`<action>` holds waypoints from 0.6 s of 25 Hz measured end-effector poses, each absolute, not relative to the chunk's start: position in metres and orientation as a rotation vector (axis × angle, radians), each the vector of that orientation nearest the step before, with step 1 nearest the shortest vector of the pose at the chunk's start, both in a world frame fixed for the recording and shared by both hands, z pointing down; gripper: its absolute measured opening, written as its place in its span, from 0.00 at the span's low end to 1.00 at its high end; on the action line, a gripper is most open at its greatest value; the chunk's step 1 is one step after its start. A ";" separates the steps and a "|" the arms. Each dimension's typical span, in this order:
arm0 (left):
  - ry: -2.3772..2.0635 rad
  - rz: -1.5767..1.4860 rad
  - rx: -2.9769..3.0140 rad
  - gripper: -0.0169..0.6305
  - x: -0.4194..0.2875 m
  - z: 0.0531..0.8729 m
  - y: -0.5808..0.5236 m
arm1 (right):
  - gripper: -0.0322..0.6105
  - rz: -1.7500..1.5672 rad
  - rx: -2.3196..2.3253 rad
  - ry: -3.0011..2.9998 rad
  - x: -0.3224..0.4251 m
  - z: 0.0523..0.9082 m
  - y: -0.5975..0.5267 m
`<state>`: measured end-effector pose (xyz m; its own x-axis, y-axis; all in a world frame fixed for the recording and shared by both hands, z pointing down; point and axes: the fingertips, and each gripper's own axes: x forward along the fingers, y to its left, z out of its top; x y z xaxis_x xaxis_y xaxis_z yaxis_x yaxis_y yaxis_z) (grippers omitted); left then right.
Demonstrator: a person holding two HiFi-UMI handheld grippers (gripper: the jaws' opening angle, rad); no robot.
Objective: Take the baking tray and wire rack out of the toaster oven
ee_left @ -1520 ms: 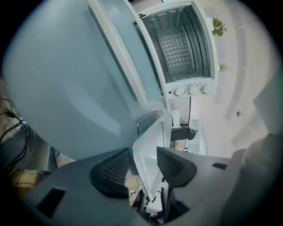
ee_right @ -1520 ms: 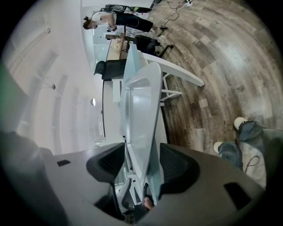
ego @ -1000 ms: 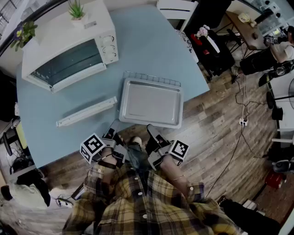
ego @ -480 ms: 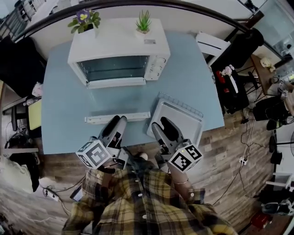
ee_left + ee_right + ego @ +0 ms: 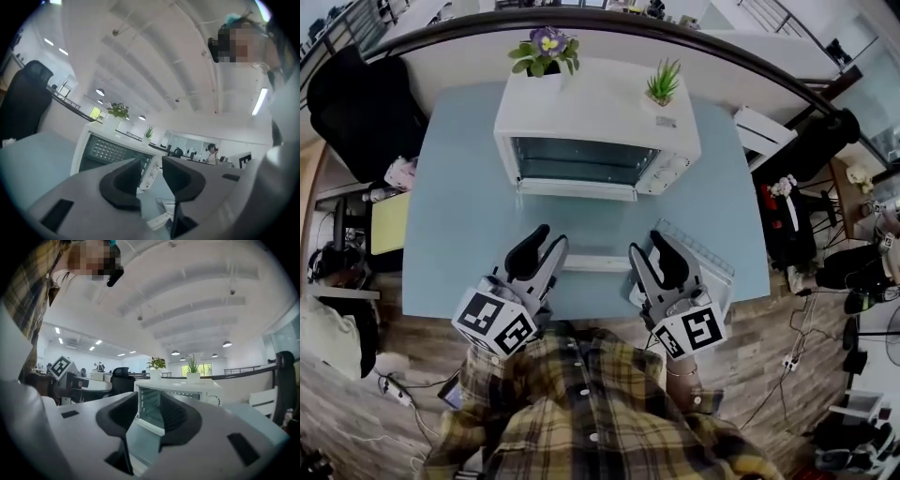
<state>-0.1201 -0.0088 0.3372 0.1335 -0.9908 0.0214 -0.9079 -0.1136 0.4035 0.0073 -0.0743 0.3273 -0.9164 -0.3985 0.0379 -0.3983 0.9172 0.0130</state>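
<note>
In the head view the white toaster oven (image 5: 600, 127) stands at the far middle of the pale blue worktop (image 5: 455, 225) with its dark front toward the person. A purple-flowered plant (image 5: 546, 47) and a spiky green plant (image 5: 664, 84) sit on its roof. The silvery baking tray (image 5: 719, 278) lies outside the oven near the worktop's near right corner. It rests on the wire rack (image 5: 692, 240), whose thin rim peeks out along the tray's far side. Both are largely covered by the right gripper (image 5: 652, 247). A long white strip (image 5: 592, 263) lies flat between the oven and the near edge. The left gripper (image 5: 542, 242) and the right gripper hover above the near edge, apart from each other, with bare blue surface between them and the oven. A black chair (image 5: 366, 103) stands off the left edge. In the left gripper view the fingers (image 5: 123, 183) have just been closing but stand a little apart with nothing between them, and the oven (image 5: 101, 152) shows beyond them. In the right gripper view the fingers (image 5: 180, 420) have likewise just been closing; a gap separates them and they hold nothing. The oven (image 5: 187, 390) shows through that gap, with open worktop before it.
</note>
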 end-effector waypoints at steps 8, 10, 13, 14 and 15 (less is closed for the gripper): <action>-1.923 -0.116 2.231 0.12 -0.139 0.339 0.006 | 0.12 -0.113 0.664 -2.979 -0.023 0.335 -0.066; -1.917 -0.098 2.227 0.08 -0.141 0.344 0.010 | 0.10 -0.098 0.682 -2.964 -0.025 0.340 -0.063; -1.901 -0.083 2.218 0.04 -0.144 0.350 0.013 | 0.10 -0.079 0.718 -2.947 -0.024 0.345 -0.060; -1.894 -0.085 2.212 0.02 -0.145 0.352 0.014 | 0.10 -0.070 0.729 -2.944 -0.023 0.345 -0.060; -1.888 -0.090 2.206 0.01 -0.146 0.354 0.014 | 0.10 -0.058 0.736 -2.942 -0.022 0.347 -0.060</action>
